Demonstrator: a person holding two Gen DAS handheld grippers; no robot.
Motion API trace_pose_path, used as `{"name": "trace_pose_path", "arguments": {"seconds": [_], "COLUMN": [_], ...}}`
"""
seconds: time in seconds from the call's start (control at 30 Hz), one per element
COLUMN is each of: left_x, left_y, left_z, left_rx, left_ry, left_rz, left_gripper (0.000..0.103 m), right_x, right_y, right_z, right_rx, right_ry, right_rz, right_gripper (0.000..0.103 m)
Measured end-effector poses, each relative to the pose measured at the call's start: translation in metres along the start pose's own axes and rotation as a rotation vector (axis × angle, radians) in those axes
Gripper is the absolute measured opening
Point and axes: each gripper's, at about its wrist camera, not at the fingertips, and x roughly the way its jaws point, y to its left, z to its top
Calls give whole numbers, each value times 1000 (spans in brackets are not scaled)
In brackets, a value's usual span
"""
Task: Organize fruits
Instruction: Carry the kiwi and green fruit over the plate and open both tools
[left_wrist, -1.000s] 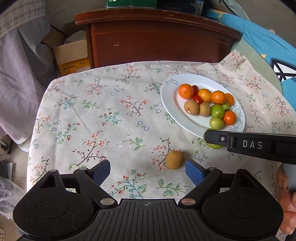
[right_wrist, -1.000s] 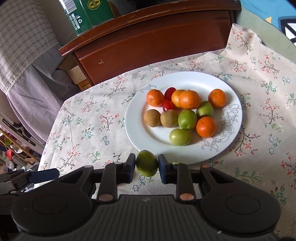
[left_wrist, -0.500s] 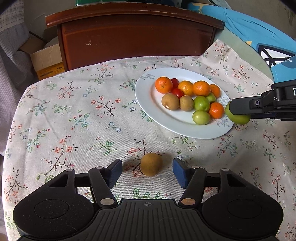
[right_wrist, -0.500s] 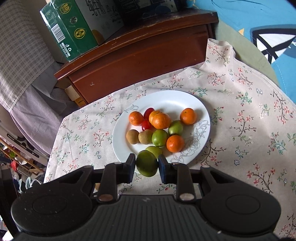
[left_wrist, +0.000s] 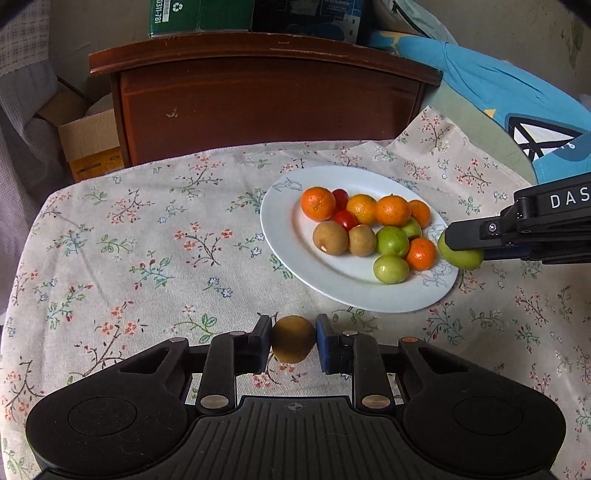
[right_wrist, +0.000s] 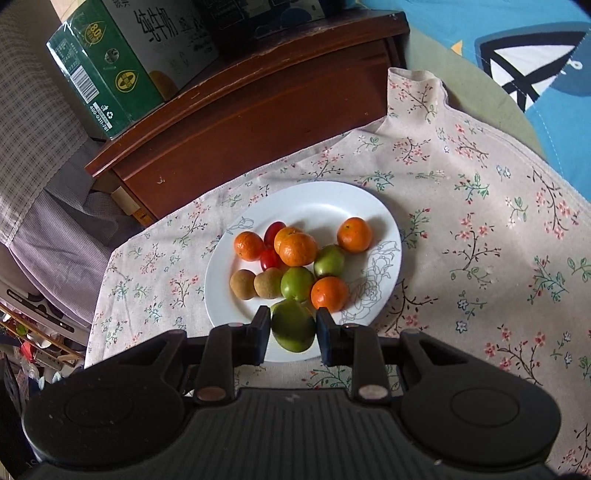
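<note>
Floral-print cloth (left_wrist: 155, 236) covers our worktop, with a dark wooden cabinet (left_wrist: 266, 96) behind it. We note our left gripper (left_wrist: 293, 341) pinching a round brown fruit (left_wrist: 293, 339) between its jaws, just short of the white oval plate (left_wrist: 295, 258). Our right gripper (right_wrist: 293, 330) clamps a green round fruit (right_wrist: 293, 328) over the plate's near rim. On the plate lie five oranges (right_wrist: 297, 249), two red tomatoes (right_wrist: 271, 258), three green fruits (right_wrist: 297, 283) and two brown fruits (right_wrist: 242, 284), clustered and touching.

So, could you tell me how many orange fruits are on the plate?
5, all on the white plate: far-left, two overlapping centrally, far-right, nearest. Others might be hidden.
</note>
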Motion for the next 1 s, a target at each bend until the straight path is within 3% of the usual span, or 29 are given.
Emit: {"name": "trace_pose_path", "arguments": {"seconds": [0.33,0.67,1.0], "left_x": [8,28,41], "left_y": [-2,-19,-27], "left_z": [34,44,44], "left_rx": [-57,-48,-20], "left_ry": [-76,-70,-38], "left_rz": [-56,-89,-75], "left_gripper": [23,23,23], "right_x": [8,37,63], "right_y": [-19,-28,-24], "right_z": [32,43,44], "right_rx": [88,110,83], "right_ry": [-106,-99,-77], "right_rz": [47,37,4], "right_gripper": [26,26,27]}}
